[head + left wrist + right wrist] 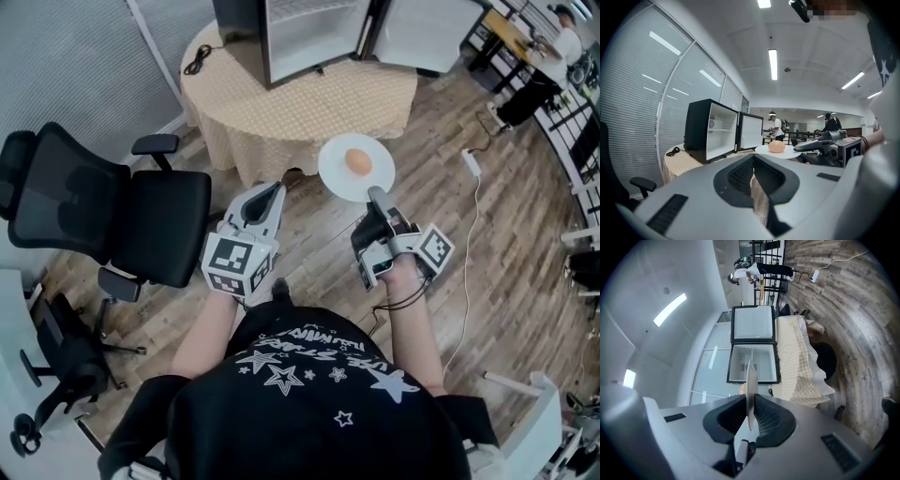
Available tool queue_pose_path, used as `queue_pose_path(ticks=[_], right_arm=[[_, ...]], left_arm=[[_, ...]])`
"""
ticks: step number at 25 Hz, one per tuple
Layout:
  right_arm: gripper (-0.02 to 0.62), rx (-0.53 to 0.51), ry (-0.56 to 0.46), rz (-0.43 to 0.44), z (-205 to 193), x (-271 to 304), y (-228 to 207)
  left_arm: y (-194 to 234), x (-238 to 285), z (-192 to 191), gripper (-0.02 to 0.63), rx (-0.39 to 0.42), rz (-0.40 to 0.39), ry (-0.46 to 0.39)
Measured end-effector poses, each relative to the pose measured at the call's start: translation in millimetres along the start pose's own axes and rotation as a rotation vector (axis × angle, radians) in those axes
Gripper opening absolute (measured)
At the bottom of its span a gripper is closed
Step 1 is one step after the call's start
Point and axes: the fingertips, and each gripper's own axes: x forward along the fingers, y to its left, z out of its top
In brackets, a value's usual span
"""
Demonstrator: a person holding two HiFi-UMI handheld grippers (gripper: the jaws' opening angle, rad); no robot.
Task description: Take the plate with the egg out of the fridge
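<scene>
Okay, chair point(141, 216): black, far left, not involved.
left gripper point(270, 195): jaws together, nothing in them; hangs in the air left of the plate, pointing toward the table.
table point(281, 103): round, checked cloth, ahead of both grippers.
fridge point(309, 33): small, black, on the table; door open, shelves look bare.
plate point(336, 180): white, outside the fridge, in the air over the floor point(487, 244) in front of the table; roughly level.
egg point(357, 161): brown, sits near the plate's middle, loose.
right gripper point(376, 197): clamped on the plate's near rim; its own view shows the rim edge-on between both pads.
step: removal looks done, plate is clear of the fridge; carry or set-down phase, I'd say.
next: needs a place to put the plate, probably the table top beside the fridge. Hold the plate level and move slowly, since the egg can roll. The one-rim grip could let the plate tip. The left gripper is free to shut the door.
</scene>
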Motion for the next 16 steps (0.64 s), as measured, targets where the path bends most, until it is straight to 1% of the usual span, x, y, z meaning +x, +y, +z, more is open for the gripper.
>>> queue_pose_path(ticks=[4, 10, 16], right_arm=[[0.055, 0.002, 0.021, 0.026, -8.9, -37.5, 1.2], [0.055, 0.025, 0.044, 0.013, -15.3, -57.5, -3.5], [0.055, 0.035, 0.076, 0.011, -9.2, -45.6, -3.3]], left_arm=[[-34.1, -23.4, -4.5, 0.006, 0.017, 0.011, 0.001], [-53.9, -39.4, -8.6, 0.006, 0.016, 0.021, 0.028], [-48.7, -27.8, -5.5, 0.006, 0.015, 0.037, 0.043]])
